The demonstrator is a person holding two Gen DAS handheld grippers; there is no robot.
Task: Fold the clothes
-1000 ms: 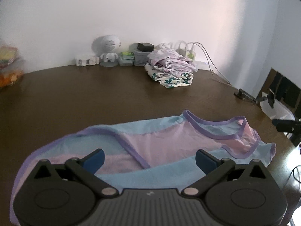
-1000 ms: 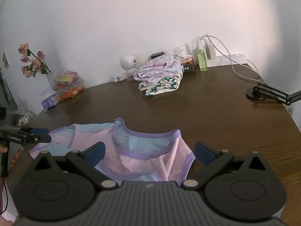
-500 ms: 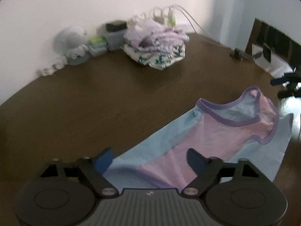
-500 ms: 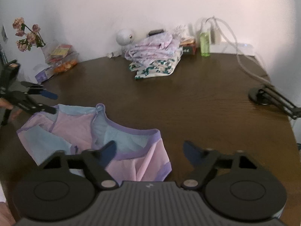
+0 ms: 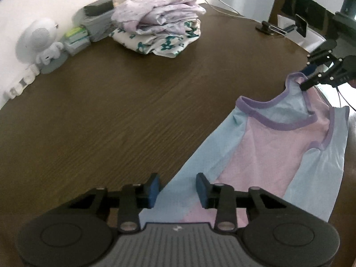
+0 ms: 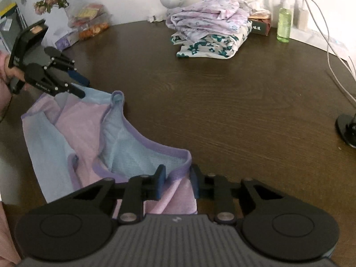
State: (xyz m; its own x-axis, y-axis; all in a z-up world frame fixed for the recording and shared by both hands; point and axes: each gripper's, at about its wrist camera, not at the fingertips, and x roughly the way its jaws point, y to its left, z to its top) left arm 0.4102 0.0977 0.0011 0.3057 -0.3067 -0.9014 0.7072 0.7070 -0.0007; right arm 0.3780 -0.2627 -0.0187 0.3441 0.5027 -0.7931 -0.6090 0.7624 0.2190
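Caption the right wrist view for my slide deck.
Right gripper closing on the tank top's purple strap, left gripper at its hem.

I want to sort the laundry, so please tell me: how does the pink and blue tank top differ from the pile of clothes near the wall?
The tank top is spread out in one layer near the table edge; the pile of clothes is folded and stacked far back. The tank top is plain pink and blue with purple trim; the pile is floral. Both grippers are at the tank top; nothing touches the pile. Both lie on the brown table.
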